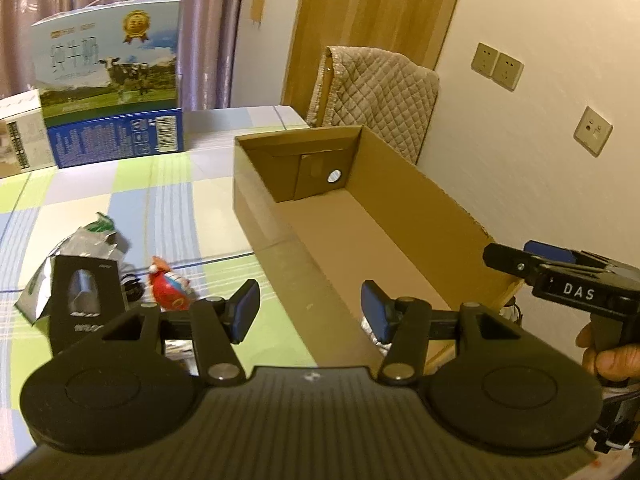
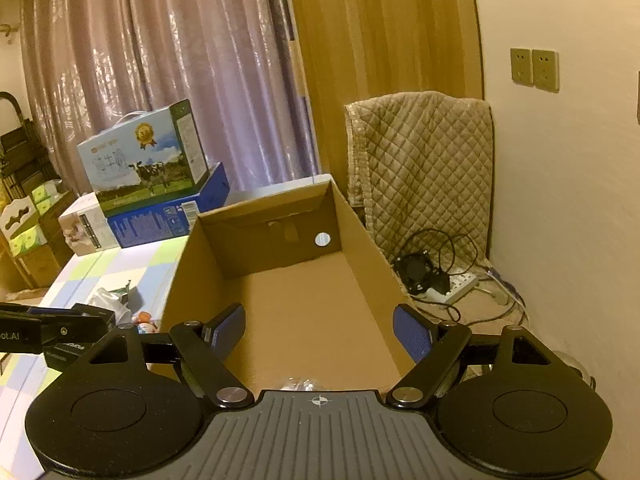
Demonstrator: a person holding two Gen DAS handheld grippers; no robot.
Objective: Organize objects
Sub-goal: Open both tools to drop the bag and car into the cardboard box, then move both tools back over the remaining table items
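Hung with both grippers, left gripper (image 1: 310,312) and right gripper (image 2: 320,334), parted and empty over the cardboard box (image 1: 404,196); best reached next toward the red toy (image 1: 170,290), pads squared around it.

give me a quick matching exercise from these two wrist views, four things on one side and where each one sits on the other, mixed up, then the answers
Things
1. cardboard box
2. milk carton with the cow picture
3. red toy
4. quilted cover

Places
A. draped over something by the wall, beyond the far end of the open box
B. lying on the checked table cover, next to a black package
C. open-topped, along the table's right edge
D. standing on a blue box at the far end of the table, by the curtain

Pairs: 1-C, 2-D, 3-B, 4-A
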